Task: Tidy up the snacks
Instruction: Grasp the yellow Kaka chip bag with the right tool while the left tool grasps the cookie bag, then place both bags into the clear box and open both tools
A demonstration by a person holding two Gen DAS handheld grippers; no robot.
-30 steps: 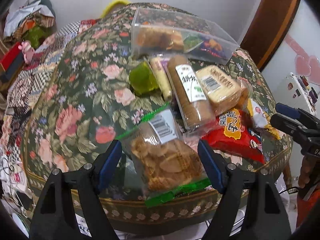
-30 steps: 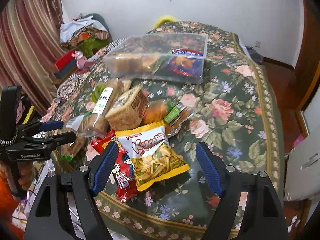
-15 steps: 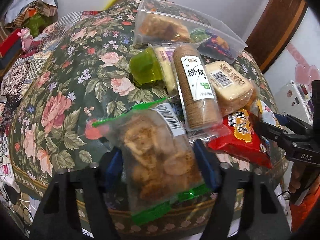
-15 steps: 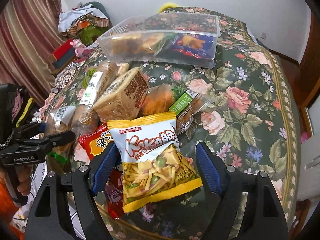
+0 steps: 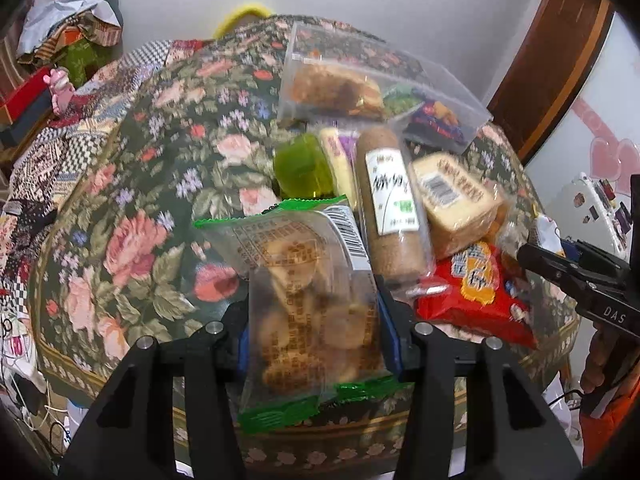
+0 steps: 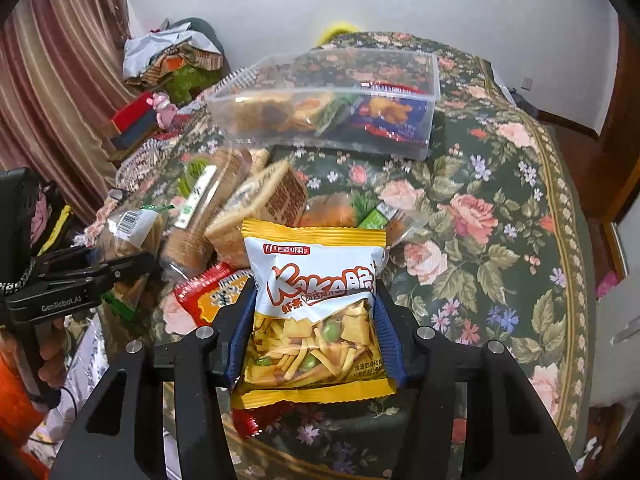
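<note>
Clear green-edged cookie bag [image 5: 316, 304] sits between the left gripper [image 5: 314, 332] fingers, which are closing with pads pressing its sides. Yellow-and-white chip bag [image 6: 316, 312] sits between the right gripper [image 6: 316, 336] fingers, also closing, pads on the bag. Both are at the near edge of the snack pile on the floral bed cover [image 6: 500, 208]. Clear bin [image 6: 332, 96] with snacks sits behind.

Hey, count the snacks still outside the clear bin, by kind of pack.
Sealed bags: 4 (cookie bag, Kaka chips bag, red packet, orange snack bag)
Biscuit roll: 1
Wrapped cake: 1
Green jelly cup: 1
Pale yellow bar: 1
Total: 8 visible
</note>
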